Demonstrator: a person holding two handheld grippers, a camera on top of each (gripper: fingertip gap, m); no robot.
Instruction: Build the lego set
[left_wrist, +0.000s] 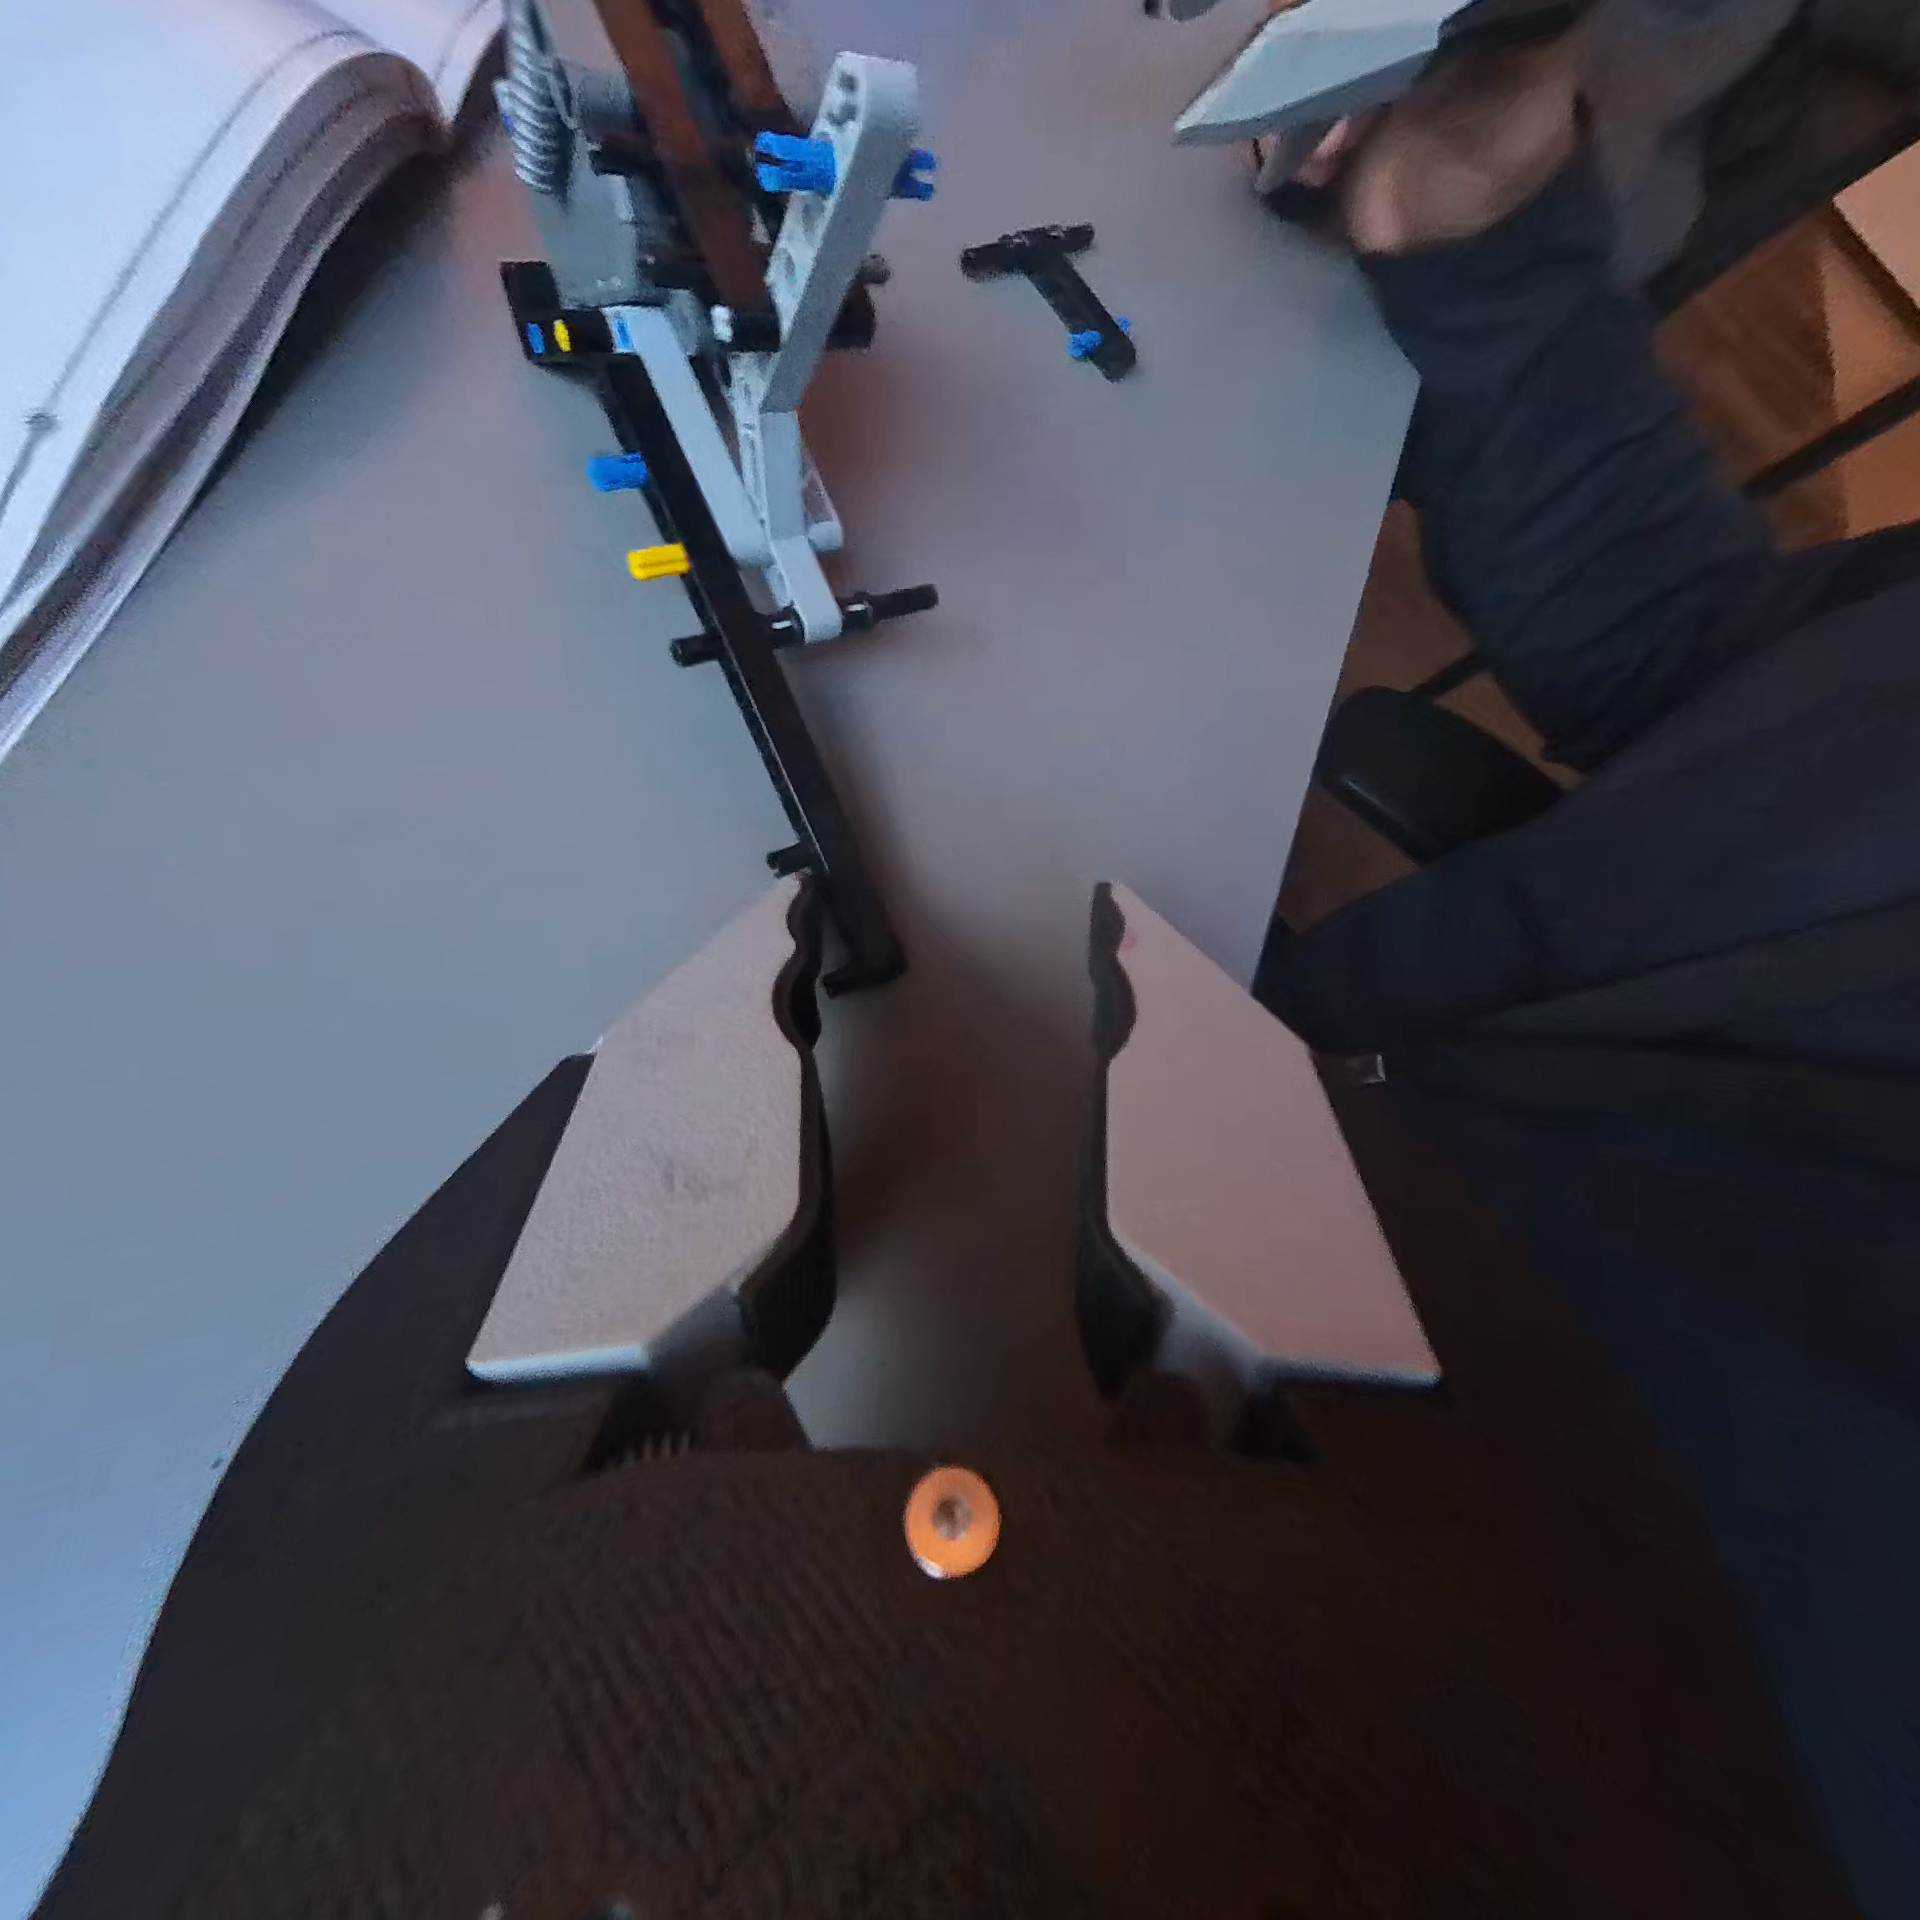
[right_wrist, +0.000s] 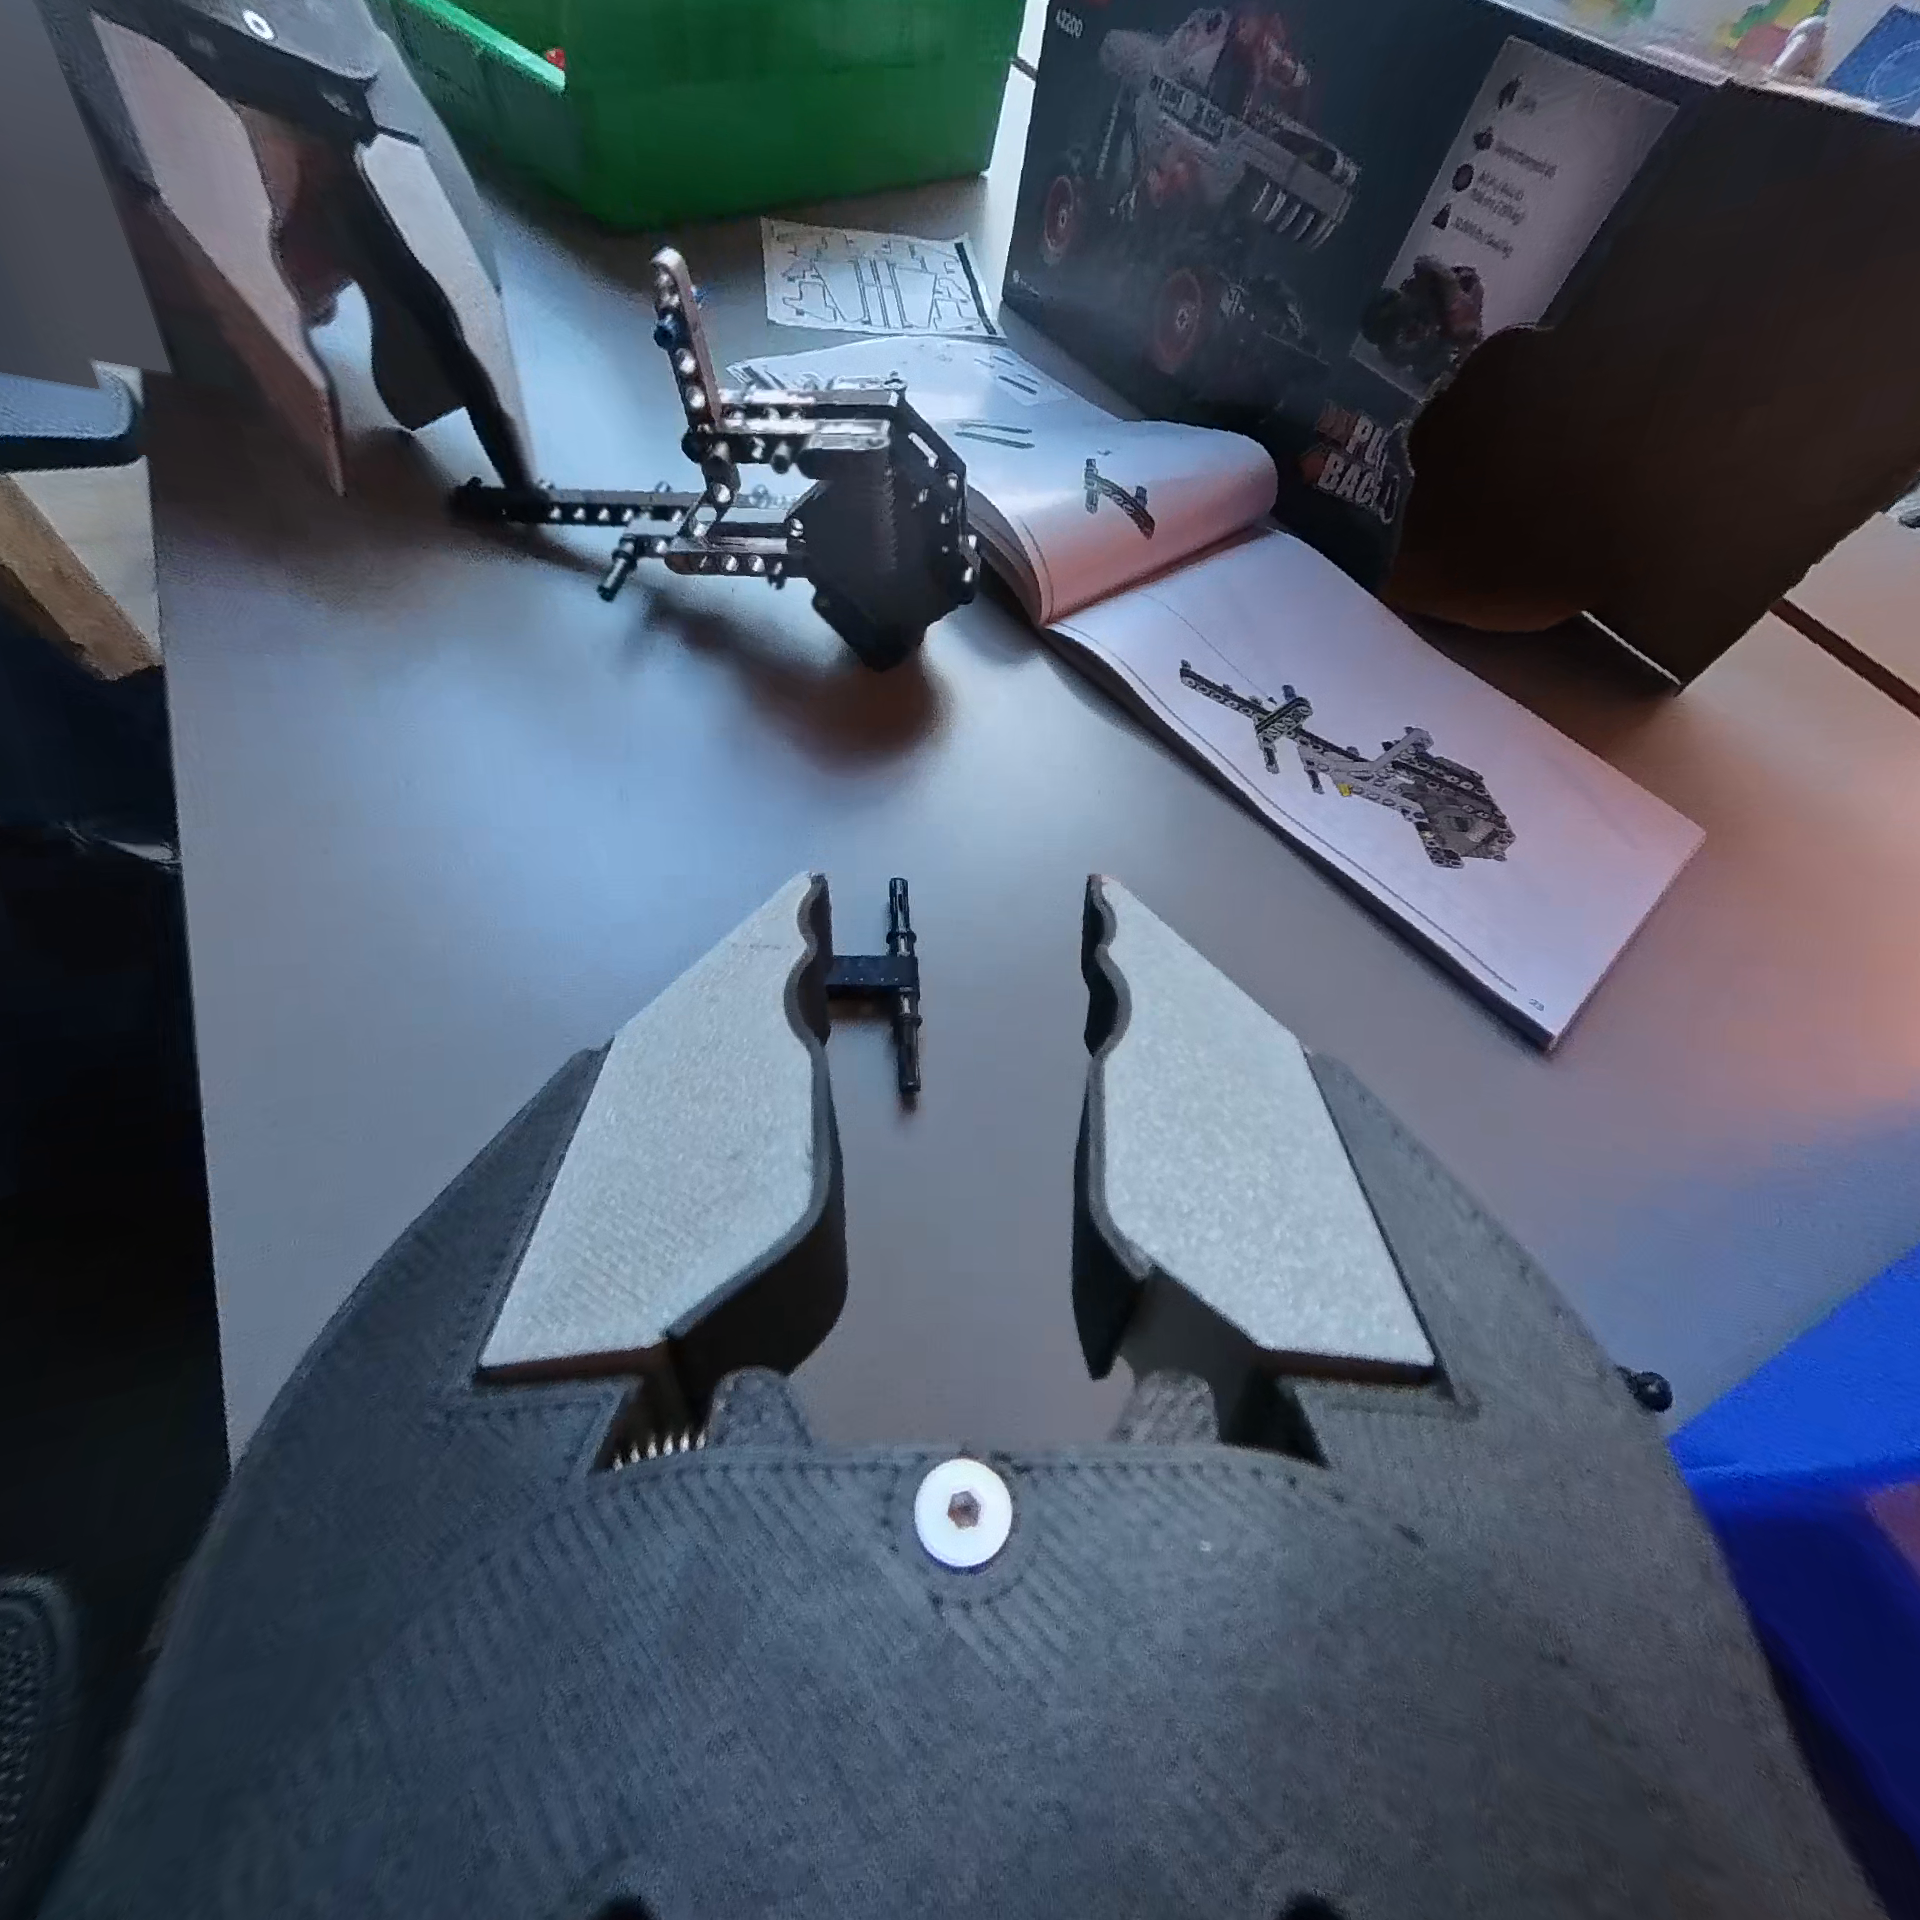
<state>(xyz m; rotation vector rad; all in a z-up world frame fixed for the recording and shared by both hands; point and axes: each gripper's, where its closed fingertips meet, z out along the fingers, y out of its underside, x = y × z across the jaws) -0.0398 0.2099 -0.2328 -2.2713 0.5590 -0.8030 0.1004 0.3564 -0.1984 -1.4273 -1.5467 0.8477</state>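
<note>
Right wrist view is showing the right gripper (right_wrist: 951, 935) with released fingers around a small black piece (right_wrist: 894, 977), while the left gripper (left_wrist: 951, 935) is hovering released beside the model (left_wrist: 727, 436) on the surface (left_wrist: 364, 727).

We see a smooth, matt grey table (right_wrist: 520, 831) carrying a half-built assembly of shiny black and grey plastic beams (right_wrist: 821, 499). A small black plastic T-shaped piece (right_wrist: 894, 977) looks glossy. The open paper instruction booklet (right_wrist: 1351, 790) has a slight sheen. The right gripper (right_wrist: 951, 935) has grainy, matt grey printed-plastic fingers (right_wrist: 707, 1143).
</note>
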